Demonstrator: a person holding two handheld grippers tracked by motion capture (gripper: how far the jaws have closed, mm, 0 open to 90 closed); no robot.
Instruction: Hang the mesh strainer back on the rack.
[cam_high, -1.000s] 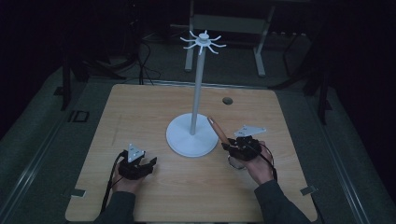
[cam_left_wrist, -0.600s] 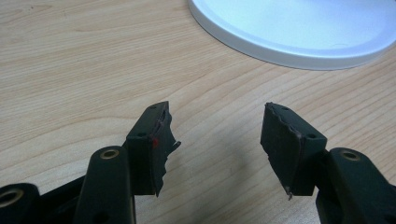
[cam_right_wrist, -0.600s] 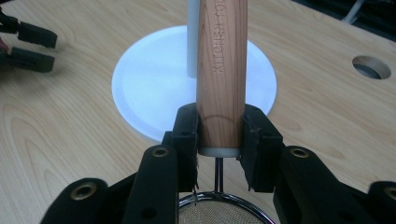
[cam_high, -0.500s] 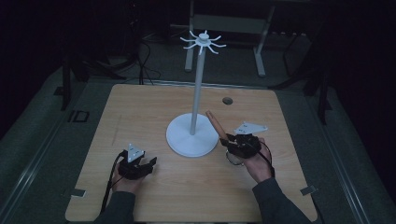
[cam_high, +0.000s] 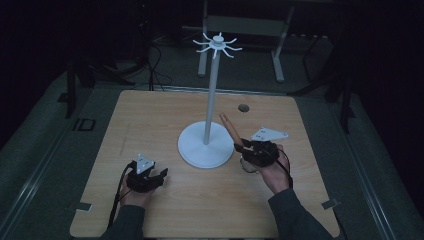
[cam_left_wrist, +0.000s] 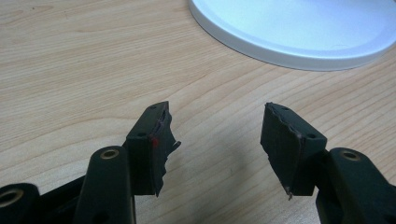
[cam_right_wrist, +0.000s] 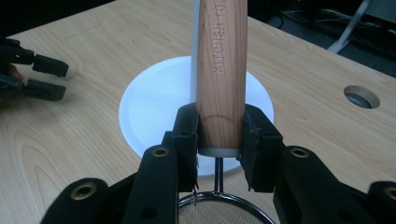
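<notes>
While gripped by the right tool (cam_right_wrist: 219, 140), the strainer handle (cam_right_wrist: 222, 70) has tilted slightly.

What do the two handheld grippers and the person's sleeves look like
Both grippers, left gripper and right gripper, are black with two blocky jaws, brass-coloured rivets at the joints and worn black pads. Each carries a grey three-cornered plate on top and trails a black cable. The sleeves are dark grey-green.

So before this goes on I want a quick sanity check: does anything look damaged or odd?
The left gripper has ragged, torn pads. Otherwise fine: the right gripper clamps the strainer's wooden handle squarely.
</notes>
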